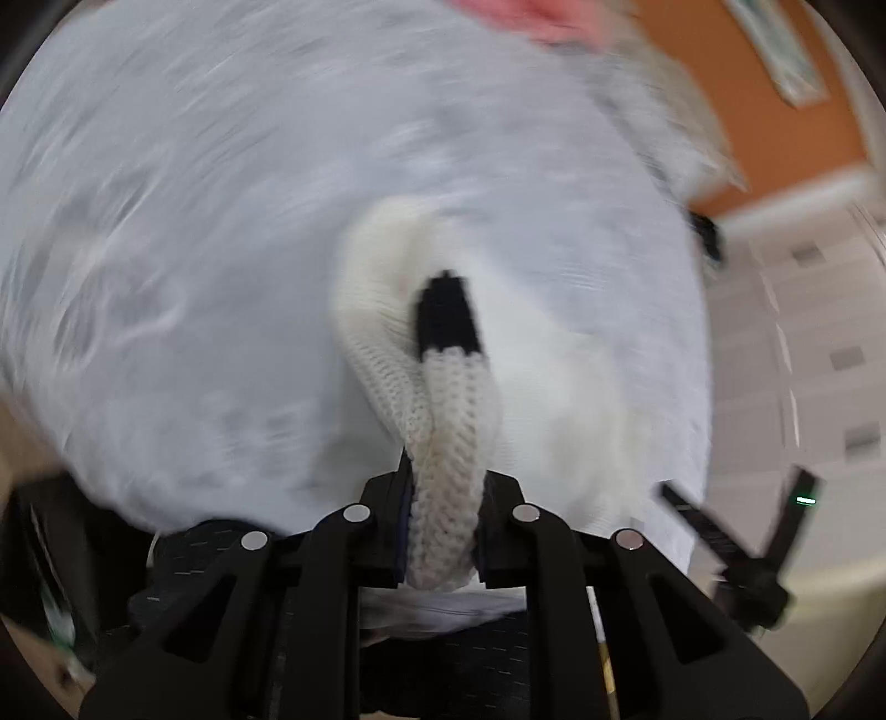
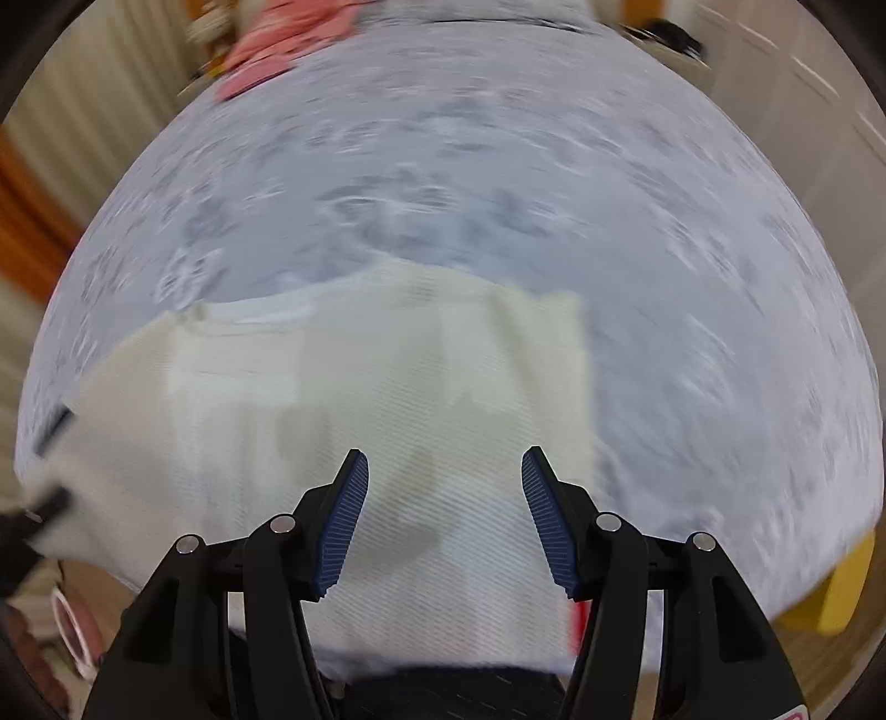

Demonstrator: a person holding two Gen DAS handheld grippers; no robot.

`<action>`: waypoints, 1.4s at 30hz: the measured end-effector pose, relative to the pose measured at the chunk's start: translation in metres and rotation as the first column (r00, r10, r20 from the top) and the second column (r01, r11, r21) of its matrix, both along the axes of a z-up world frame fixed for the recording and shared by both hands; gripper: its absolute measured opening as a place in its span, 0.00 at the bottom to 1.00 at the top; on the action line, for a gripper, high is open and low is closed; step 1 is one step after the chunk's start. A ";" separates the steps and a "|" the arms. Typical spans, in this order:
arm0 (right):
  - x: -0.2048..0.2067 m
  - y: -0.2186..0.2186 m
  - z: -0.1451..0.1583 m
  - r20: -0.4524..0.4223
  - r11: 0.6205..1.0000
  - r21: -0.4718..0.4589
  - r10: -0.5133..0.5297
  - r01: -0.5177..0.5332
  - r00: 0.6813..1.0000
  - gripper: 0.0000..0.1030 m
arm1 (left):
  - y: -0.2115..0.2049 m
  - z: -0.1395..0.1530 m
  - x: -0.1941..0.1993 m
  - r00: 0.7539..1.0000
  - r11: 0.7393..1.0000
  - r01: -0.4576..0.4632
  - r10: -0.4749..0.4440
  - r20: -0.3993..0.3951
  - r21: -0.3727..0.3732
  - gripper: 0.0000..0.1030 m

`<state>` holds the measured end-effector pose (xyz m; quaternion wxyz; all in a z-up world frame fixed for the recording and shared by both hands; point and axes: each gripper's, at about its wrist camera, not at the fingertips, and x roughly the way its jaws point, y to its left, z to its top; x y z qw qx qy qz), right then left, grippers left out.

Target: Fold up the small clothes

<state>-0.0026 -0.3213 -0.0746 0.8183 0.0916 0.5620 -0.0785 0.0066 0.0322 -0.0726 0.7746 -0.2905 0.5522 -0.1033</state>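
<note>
Left wrist view shows the left gripper (image 1: 443, 531) clenched on a bunched fold of the cream knitted garment with a black band (image 1: 443, 421), which hangs down onto the pale patterned bedsheet (image 1: 194, 249). Right wrist view shows the right gripper (image 2: 444, 520) released, its blue ribbed pads (image 2: 343, 526) wide apart above the garment (image 2: 387, 387), spread flat on the near sheet (image 2: 692, 277). Farther away, a blurred pink cloth (image 2: 277, 50) lies at the far left edge.

Even, bright light; heavy motion blur (both views), fisheye bending and dark vignette at edges.
</note>
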 end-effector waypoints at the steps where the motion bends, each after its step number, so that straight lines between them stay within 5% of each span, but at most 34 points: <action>1: -0.004 -0.006 0.001 0.006 1.000 0.004 -0.014 0.014 1.000 0.55 | -0.022 0.019 0.000 0.997 0.998 0.056 -0.056 0.044 0.003 0.15; 6: -0.032 -0.049 0.006 0.037 0.996 0.063 -0.071 0.068 0.997 0.58 | -0.131 0.046 -0.011 0.949 0.954 0.292 -0.298 0.107 0.063 0.15; 10: -0.046 -0.069 -0.005 0.017 0.994 0.079 -0.072 0.071 0.997 0.62 | -0.213 0.000 -0.033 0.896 0.877 0.431 -0.443 0.013 0.214 0.19; 13: -0.054 -0.074 -0.011 -0.001 0.993 0.104 -0.058 0.058 0.998 0.62 | -0.235 -0.037 -0.052 0.875 0.832 0.477 -0.480 -0.063 0.282 0.25; 15: -0.054 -0.071 -0.013 0.003 0.989 0.146 -0.031 0.030 1.000 0.63 | -0.230 -0.042 -0.063 0.885 0.840 0.459 -0.459 -0.074 0.288 0.33; 17: -0.048 -0.064 -0.015 0.015 0.978 0.209 -0.003 0.000 1.000 0.71 | -0.220 -0.033 -0.073 0.900 0.867 0.432 -0.433 -0.056 0.246 0.69; 18: -0.042 -0.058 -0.016 0.020 0.972 0.236 0.013 -0.018 1.000 0.74 | -0.212 -0.028 -0.075 0.908 0.881 0.416 -0.416 -0.048 0.225 0.76; 20: -0.028 -0.043 -0.019 0.017 0.963 0.265 0.052 -0.055 0.998 0.76 | -0.196 -0.011 -0.073 0.927 0.904 0.367 -0.375 -0.009 0.221 0.78; 24: 0.010 -0.009 -0.037 -0.027 0.953 0.281 0.128 -0.116 0.991 0.84 | -0.171 0.011 -0.081 0.937 0.893 0.328 -0.350 0.016 0.308 0.80; 31: 0.045 0.025 -0.078 -0.130 0.938 0.333 0.144 -0.093 0.981 0.83 | -0.157 0.027 -0.084 0.932 0.822 0.300 -0.360 0.034 0.484 0.82; 32: 0.046 0.027 -0.080 -0.123 0.925 0.372 0.139 -0.084 0.983 0.81 | -0.156 0.029 -0.085 0.932 0.816 0.298 -0.362 0.035 0.495 0.83; 33: 0.045 0.029 -0.081 -0.108 0.913 0.401 0.129 -0.076 0.986 0.62 | -0.156 0.029 -0.083 0.931 0.813 0.299 -0.363 0.034 0.500 0.83; 34: 0.044 0.032 -0.081 -0.102 0.905 0.420 0.129 -0.075 0.986 0.29 | -0.155 0.029 -0.083 0.931 0.814 0.299 -0.363 0.034 0.498 0.83; 41: 0.032 0.028 0.001 0.092 0.906 0.392 0.132 -0.158 0.987 0.16 | -0.145 0.031 -0.085 0.936 0.811 0.294 -0.353 0.022 0.506 0.84; 42: 0.026 0.022 0.021 0.136 0.919 0.357 0.127 -0.168 0.983 0.06 | -0.145 0.030 -0.085 0.935 0.810 0.296 -0.354 0.020 0.507 0.84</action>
